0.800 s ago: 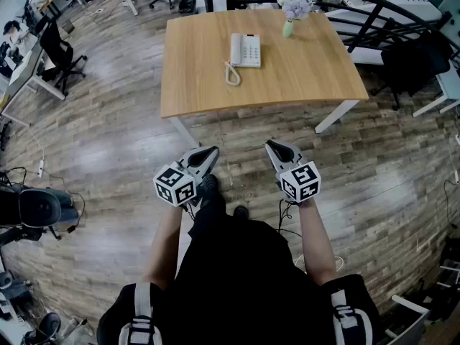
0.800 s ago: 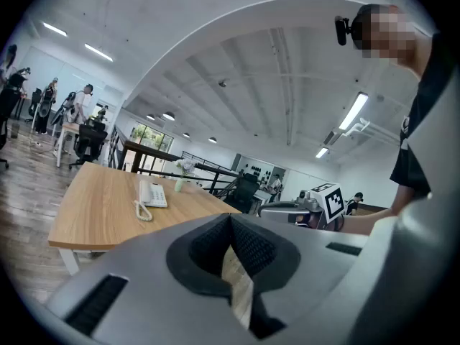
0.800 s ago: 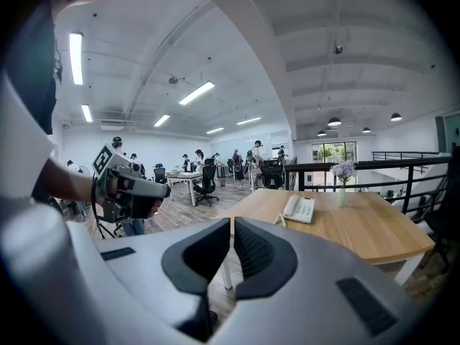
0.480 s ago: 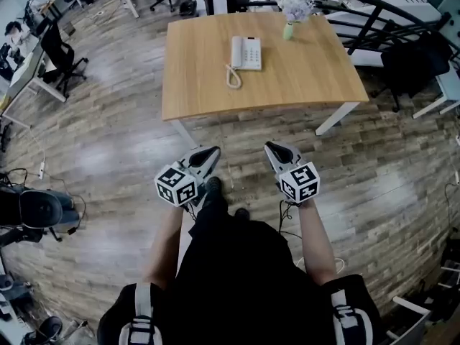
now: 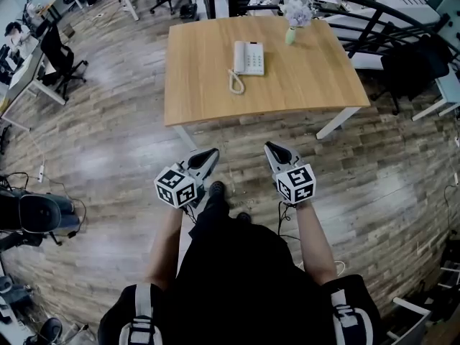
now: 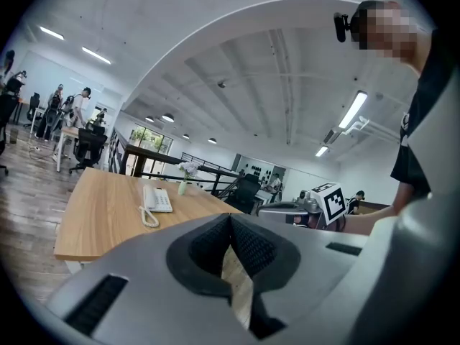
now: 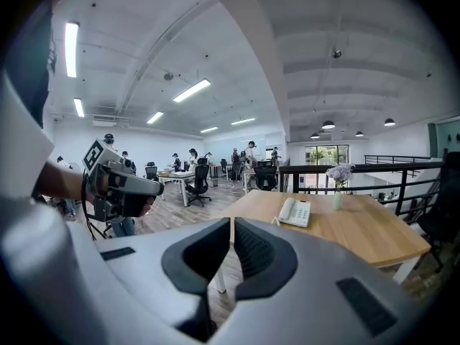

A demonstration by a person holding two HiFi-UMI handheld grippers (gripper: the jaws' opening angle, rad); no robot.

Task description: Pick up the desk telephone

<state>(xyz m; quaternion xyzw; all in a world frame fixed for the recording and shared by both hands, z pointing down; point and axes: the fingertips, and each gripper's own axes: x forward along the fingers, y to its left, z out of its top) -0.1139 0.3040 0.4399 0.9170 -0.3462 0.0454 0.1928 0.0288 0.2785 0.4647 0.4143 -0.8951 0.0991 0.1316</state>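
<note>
A white desk telephone (image 5: 249, 57) with a coiled cord lies near the middle of a wooden table (image 5: 208, 92), far ahead of me. It also shows small in the left gripper view as the telephone (image 6: 156, 199) and in the right gripper view as the telephone (image 7: 295, 212). My left gripper (image 5: 211, 153) and right gripper (image 5: 271, 148) are held side by side over the wood floor, well short of the table's near edge. Both are shut with nothing between the jaws.
A small vase of pale flowers (image 5: 293, 19) stands at the table's far edge, right of the phone. A dark railing (image 5: 374, 13) runs behind and to the right. Office chairs and desks (image 5: 50, 56) stand at the left, with people farther off.
The table and telephone have slid slightly lower and to the right in the head view. Both grippers keep the same pose, shut.
</note>
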